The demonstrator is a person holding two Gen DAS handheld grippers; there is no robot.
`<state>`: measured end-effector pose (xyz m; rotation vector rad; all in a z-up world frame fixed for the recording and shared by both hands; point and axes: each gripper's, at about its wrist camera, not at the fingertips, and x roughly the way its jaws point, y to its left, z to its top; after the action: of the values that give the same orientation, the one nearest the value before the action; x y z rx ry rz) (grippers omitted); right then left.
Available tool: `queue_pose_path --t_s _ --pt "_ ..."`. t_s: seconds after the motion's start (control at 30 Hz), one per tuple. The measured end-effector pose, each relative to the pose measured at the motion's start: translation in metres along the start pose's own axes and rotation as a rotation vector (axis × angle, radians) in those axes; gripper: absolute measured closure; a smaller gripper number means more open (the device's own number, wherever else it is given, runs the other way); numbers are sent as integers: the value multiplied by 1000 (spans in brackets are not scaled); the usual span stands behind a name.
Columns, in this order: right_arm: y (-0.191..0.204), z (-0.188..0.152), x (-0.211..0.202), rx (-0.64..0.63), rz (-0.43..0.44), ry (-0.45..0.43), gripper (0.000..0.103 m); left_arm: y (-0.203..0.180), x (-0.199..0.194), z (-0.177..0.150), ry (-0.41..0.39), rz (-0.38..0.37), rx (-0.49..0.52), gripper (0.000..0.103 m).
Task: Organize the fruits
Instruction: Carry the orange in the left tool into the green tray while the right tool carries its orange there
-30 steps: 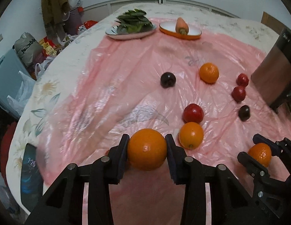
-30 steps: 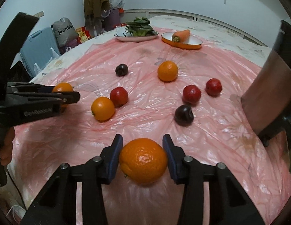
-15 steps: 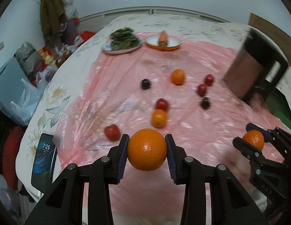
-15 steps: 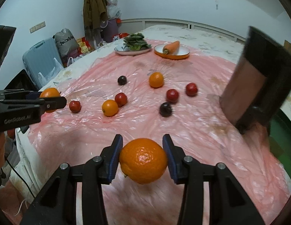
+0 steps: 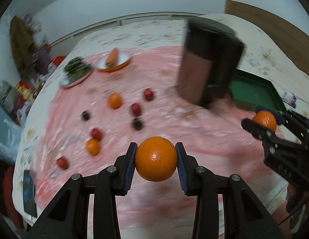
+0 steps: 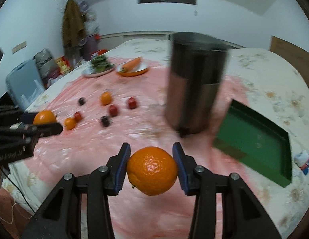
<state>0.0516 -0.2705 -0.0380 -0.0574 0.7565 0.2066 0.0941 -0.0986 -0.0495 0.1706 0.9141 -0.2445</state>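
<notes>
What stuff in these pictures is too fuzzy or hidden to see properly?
- Small dark fruits, left wrist view: motion blur, kind unclear.
- Green tray, right wrist view: near corner behind the dark canister.
- Phone, left wrist view: screen unreadable, dim and blurred.
- Leafy greens plate, right wrist view: blurred, small.

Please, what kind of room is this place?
Probably a lived-in room at home, perhaps a bedroom. A flowered cloth and pink plastic sheet cover the wide surface, a coat hangs on the wall, and bags crowd the corner.

Tray [image 6: 252, 137] rt of canister [image 6: 194, 83], fruits [image 6: 112, 109] left – plates [image 6: 132, 70] behind
</notes>
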Motion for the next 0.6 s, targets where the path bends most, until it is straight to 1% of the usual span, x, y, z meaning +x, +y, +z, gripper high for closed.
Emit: queue_pose_path --t_s 0.07,0.37,0.47,0.53,0.6 --pt "-24 0 -5 17 -28 -5 36 -29 2 12 -7 -22 33 70" --pt "-143 3 -27 107 -187 -36 36 -139 10 60 -46 -132 115 70" --pt "-187 0 -32 145 -238 -38 36 -174 23 76 -50 -161 135 70" --pt "-210 -4 -32 166 -267 -33 36 -191 32 85 -46 -172 140 70" --pt "-238 -10 -28 202 -289 -17 36 -212 48 94 -46 -170 155 70"
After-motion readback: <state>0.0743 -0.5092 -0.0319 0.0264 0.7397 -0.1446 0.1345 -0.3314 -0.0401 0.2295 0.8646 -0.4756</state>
